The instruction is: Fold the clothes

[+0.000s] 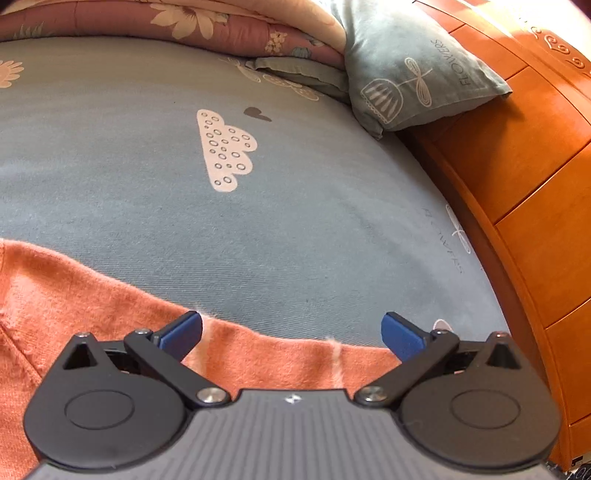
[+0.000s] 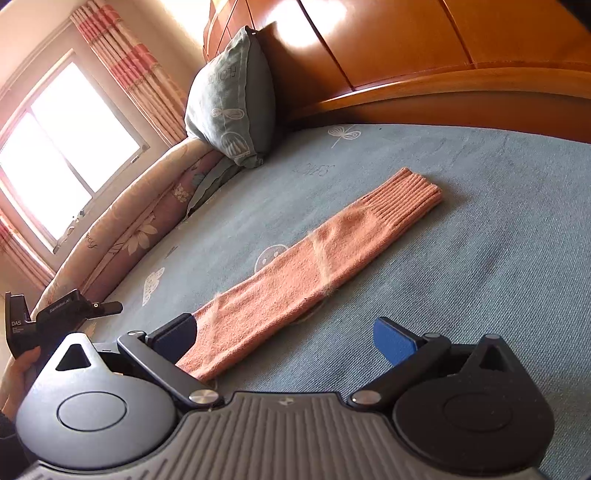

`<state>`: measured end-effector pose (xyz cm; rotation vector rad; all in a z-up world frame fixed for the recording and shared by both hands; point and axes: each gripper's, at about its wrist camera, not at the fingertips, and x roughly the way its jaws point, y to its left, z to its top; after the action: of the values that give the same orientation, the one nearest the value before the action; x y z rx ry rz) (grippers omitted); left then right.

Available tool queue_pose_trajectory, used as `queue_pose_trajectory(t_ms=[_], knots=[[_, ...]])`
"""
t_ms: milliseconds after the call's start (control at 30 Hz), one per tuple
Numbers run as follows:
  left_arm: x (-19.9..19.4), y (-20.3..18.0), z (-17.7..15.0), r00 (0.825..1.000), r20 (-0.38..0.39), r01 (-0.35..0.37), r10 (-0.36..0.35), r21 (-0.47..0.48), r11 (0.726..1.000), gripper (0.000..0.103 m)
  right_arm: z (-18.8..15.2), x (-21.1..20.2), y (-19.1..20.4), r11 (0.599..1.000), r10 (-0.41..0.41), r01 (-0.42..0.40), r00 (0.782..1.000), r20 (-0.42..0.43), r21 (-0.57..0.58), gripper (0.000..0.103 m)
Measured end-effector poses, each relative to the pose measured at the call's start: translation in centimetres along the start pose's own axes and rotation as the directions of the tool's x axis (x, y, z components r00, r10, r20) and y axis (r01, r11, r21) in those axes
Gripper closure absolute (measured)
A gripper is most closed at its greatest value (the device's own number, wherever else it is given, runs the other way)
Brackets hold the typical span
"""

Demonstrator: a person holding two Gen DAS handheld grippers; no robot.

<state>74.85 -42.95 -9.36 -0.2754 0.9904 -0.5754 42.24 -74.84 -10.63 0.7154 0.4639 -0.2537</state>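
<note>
Left tool (image 1: 291, 328) spread wide, blue pads (image 1: 183, 334) apart and empty, poised over the orange knit sweater (image 1: 92, 314) edge on the bed (image 1: 295, 221). Right tool (image 2: 284, 339) also wide open, gripping nothing, left pad just beside the near end of the sweater sleeve (image 2: 314, 266). Sleeve laid flat and straight on the bed, long axis running from the right tool diagonally away toward the headboard (image 2: 443, 88), ribbed cuff (image 2: 410, 195) at the far end pointing to the headboard side. Pale faded bands across the sleeve mid-length. Sweater body filling the near-left corner of the left wrist view, its edge running under the left tool. Left tool body (image 2: 62, 314) and a hand (image 2: 18, 376) seen at the left edge of the right wrist view. Bed sheet grey-blue with white cloud and flower prints. Grey-blue pillow (image 2: 229, 103) propped against the orange wood headboard at the bed's far corner. Folded pink floral quilt (image 1: 166, 22) along the far edge. Window (image 2: 62, 147) with pink striped curtains (image 2: 136, 74) beyond, bright daylight.
</note>
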Motion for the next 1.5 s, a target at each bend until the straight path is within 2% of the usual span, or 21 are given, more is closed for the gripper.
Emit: queue_pose_trajectory(t_ms=[100, 167, 200, 300, 433, 500, 600, 767, 933, 1033, 1133, 1233, 1267, 1333, 1400, 1500], knots=[[0.5, 0.4, 0.0, 0.999, 0.019, -0.051, 0.051, -0.008, 0.999, 0.001, -0.1, 0.0, 0.2, 1.000, -0.001, 0.001, 1.000, 0.001, -0.007, 0.000], [0.3, -0.1, -0.1, 0.998, 0.046, -0.029, 0.031, -0.028, 0.999, 0.001, -0.1, 0.0, 0.2, 1.000, -0.003, 0.003, 1.000, 0.002, -0.006, 0.000], [0.2, -0.4, -0.1, 0.998, 0.058, -0.017, 0.019, -0.036, 0.999, 0.001, -0.1, 0.0, 0.2, 1.000, -0.002, 0.002, 1.000, 0.002, -0.007, 0.000], [1.0, -2.9, -0.9, 0.996, -0.021, 0.090, -0.089, 0.036, 0.995, 0.001, -0.4, 0.1, 0.2, 1.000, -0.002, 0.002, 1.000, 0.000, -0.009, 0.000], [2.3, -5.7, -2.0, 0.987, -0.070, 0.148, -0.141, 0.106, 0.983, 0.001, -0.6, 0.4, 0.4, 1.000, -0.004, 0.004, 1.000, -0.012, -0.015, 0.000], [3.1, -6.3, -2.1, 0.988, -0.083, 0.140, -0.130, 0.119, 0.983, 0.001, -0.7, 0.2, 0.5, 1.000, -0.003, 0.003, 1.000, -0.011, -0.022, 0.000], [4.1, -6.4, -1.9, 0.994, -0.077, 0.084, -0.075, 0.116, 0.990, 0.001, -0.6, 0.0, 0.5, 1.000, -0.005, 0.005, 1.000, -0.006, -0.020, 0.000], [2.0, -7.3, -2.8, 0.990, -0.071, 0.130, -0.123, 0.102, 0.986, 0.001, -0.4, 0.0, 0.5, 1.000, 0.005, -0.005, 1.000, -0.004, -0.009, 0.000], [0.1, -8.2, -5.9, 0.961, -0.152, 0.243, -0.229, 0.080, 0.967, 0.001, -0.4, -0.1, 0.5, 1.000, 0.007, -0.007, 1.000, -0.003, -0.003, 0.000], [0.3, -8.7, -7.8, 0.943, -0.203, 0.283, -0.265, 0.064, 0.957, 0.001, -0.3, -0.3, 0.4, 1.000, 0.003, -0.003, 1.000, 0.004, -0.002, 0.000], [1.2, -9.4, -9.0, 0.931, -0.236, 0.302, -0.278, 0.075, 0.950, 0.001, -0.1, -0.5, 0.2, 1.000, 0.000, 0.000, 1.000, 0.011, 0.007, 0.000], [1.9, -10.4, -9.4, 0.931, -0.236, 0.308, -0.279, 0.092, 0.947, 0.001, 0.0, -0.4, 0.1, 1.000, -0.004, 0.004, 1.000, 0.012, 0.010, 0.000], [2.1, -10.7, -9.4, 0.926, -0.245, 0.317, -0.288, 0.085, 0.945, 0.001, 0.0, -0.4, 0.0, 1.000, -0.005, 0.005, 1.000, 0.012, 0.011, 0.000], [2.5, -11.6, -9.4, 0.912, -0.266, 0.342, -0.313, 0.069, 0.937, 0.001, 0.0, -0.3, 0.0, 1.000, -0.008, 0.007, 1.000, 0.012, 0.013, 0.000], [3.0, -12.7, -9.4, 0.887, -0.282, 0.395, -0.365, 0.055, 0.917, 0.001, 0.1, -0.3, -0.2, 1.000, -0.013, 0.013, 1.000, 0.015, 0.018, 0.000], [3.8, -14.4, -9.7, 0.874, -0.282, 0.429, -0.395, 0.067, 0.901, 0.001, 0.3, -0.6, -0.6, 0.999, -0.028, 0.027, 0.999, 0.031, 0.036, 0.000]])
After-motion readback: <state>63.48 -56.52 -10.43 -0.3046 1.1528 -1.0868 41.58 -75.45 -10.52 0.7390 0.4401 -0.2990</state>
